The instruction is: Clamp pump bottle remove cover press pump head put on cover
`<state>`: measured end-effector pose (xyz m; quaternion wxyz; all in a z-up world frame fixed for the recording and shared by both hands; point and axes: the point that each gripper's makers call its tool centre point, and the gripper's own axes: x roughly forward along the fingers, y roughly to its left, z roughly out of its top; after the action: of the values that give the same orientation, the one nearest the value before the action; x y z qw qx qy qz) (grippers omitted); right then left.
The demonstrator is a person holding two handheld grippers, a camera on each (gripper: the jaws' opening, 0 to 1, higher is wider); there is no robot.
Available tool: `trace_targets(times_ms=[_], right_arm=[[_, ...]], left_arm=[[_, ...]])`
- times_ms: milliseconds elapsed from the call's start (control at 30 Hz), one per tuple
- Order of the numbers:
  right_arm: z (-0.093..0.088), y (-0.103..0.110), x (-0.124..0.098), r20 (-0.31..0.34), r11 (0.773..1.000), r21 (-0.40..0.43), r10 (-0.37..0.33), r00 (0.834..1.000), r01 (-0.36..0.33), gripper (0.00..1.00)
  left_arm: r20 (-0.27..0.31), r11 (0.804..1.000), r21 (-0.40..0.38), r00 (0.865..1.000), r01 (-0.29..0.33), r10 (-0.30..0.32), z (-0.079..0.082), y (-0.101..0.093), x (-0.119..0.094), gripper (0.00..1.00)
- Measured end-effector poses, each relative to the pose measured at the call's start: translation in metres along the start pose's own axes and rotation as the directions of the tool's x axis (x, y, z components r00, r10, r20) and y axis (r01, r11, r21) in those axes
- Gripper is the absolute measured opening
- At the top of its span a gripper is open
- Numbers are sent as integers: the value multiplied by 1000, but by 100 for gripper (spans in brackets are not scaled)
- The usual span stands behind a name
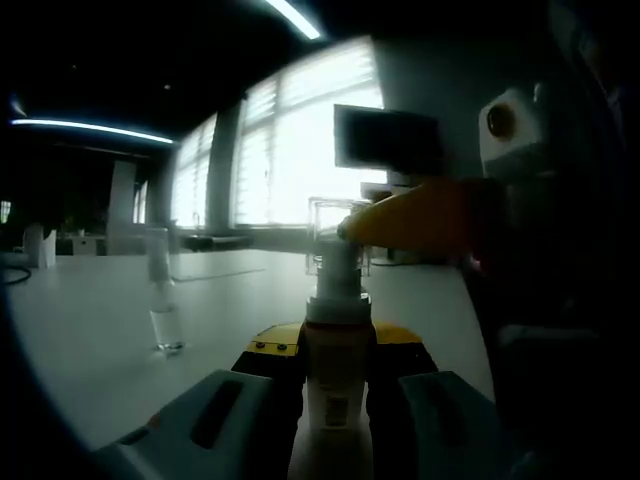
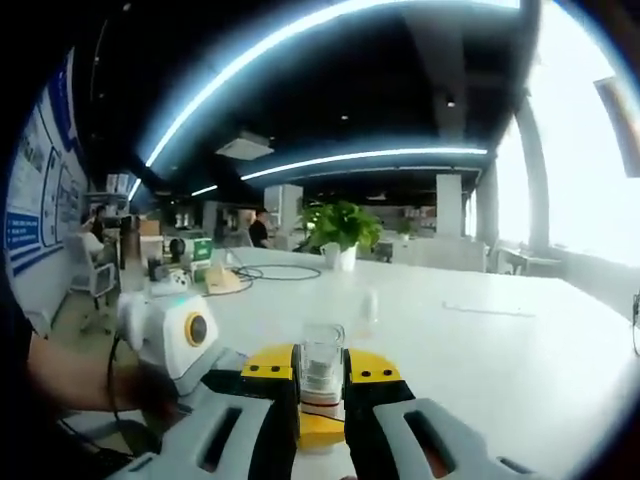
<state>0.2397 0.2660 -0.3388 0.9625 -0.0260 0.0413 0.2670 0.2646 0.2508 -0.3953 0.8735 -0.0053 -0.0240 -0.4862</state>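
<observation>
A white pump bottle (image 1: 335, 385) stands upright between the jaws of my left gripper (image 1: 335, 345), which is shut on its body. Its white pump head (image 1: 337, 268) rises above the jaws. A clear plastic cover (image 1: 338, 232) sits at the pump head. A yellow finger (image 1: 430, 215) of my right gripper reaches it from the right. In the right gripper view the same clear cover (image 2: 322, 365) is pinched between the yellow tips of my right gripper (image 2: 322, 372). Whether the cover is seated over the head or just above it I cannot tell. A hand holds the left gripper (image 2: 200, 370) at lower left.
The white table (image 2: 500, 340) stretches wide. A small clear vial (image 1: 165, 305) stands on it to the left of the bottle. A dark monitor (image 1: 385, 140) and bright windows lie behind. A potted plant (image 2: 340, 225), cables (image 2: 265, 272) and seated people are further off.
</observation>
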Motion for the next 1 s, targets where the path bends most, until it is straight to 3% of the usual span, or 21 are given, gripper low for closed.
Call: trace_targets(times_ms=[367, 1000], right_arm=[[-9, 0, 3, -32, 1000, -2, -24, 999, 24, 11], [-7, 0, 1, -8, 999, -41, -17, 1000, 17, 12]], left_arm=[[0, 1000, -1, 1000, -1, 1, 0, -1, 0, 14], [-1, 1000, -2, 1000, -3, 3, 0, 0, 0, 14]])
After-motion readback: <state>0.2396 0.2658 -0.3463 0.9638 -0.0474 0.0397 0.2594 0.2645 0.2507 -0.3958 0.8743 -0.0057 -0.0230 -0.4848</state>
